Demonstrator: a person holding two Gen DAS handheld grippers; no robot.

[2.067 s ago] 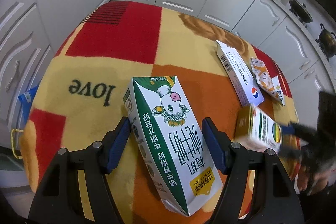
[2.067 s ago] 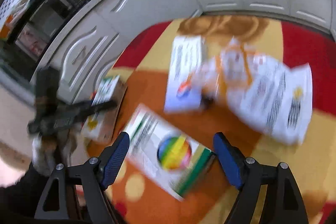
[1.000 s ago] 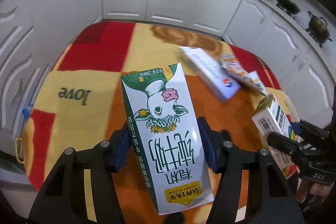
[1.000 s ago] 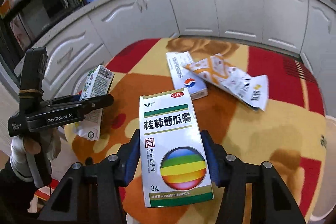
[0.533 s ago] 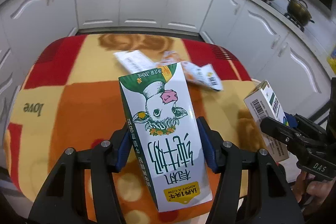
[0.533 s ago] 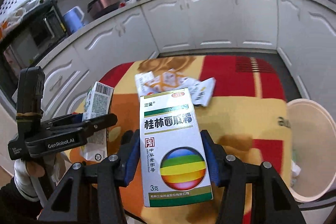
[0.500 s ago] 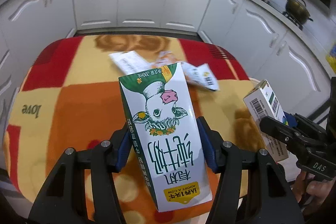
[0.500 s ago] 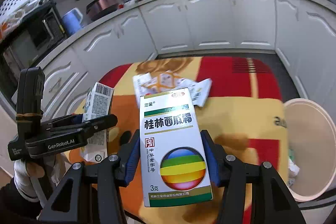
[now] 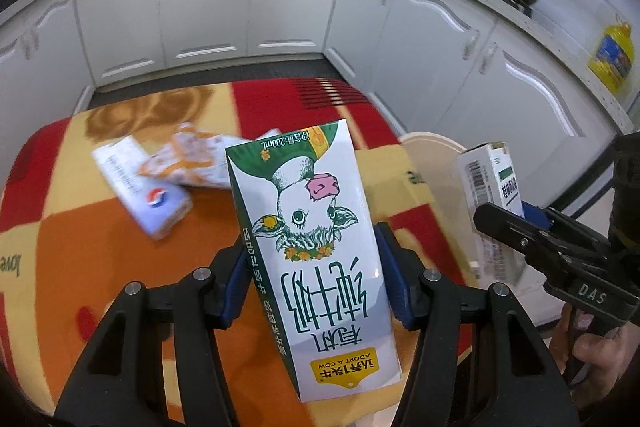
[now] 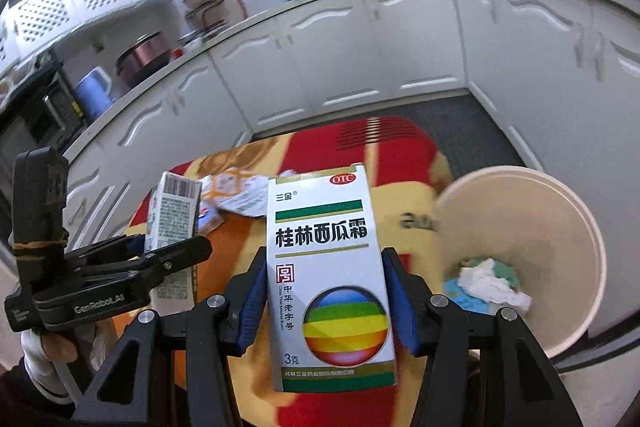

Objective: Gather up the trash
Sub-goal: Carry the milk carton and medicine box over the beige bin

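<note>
Carrying both picked items toward the cream waste bin (image 10: 520,187), which stands beside the surface (image 9: 100,247). The left gripper (image 9: 312,279) has its jaws clamped on the milk carton (image 9: 316,239), which stands up between the pads. The right gripper (image 10: 326,303) likewise grips the medicine box (image 10: 328,267). Judged next: bring each over the bin mouth, then open the jaws. A flat box (image 9: 140,187) and a wrapper (image 9: 192,163) lie ahead of the left jaws, uncollected.
</note>
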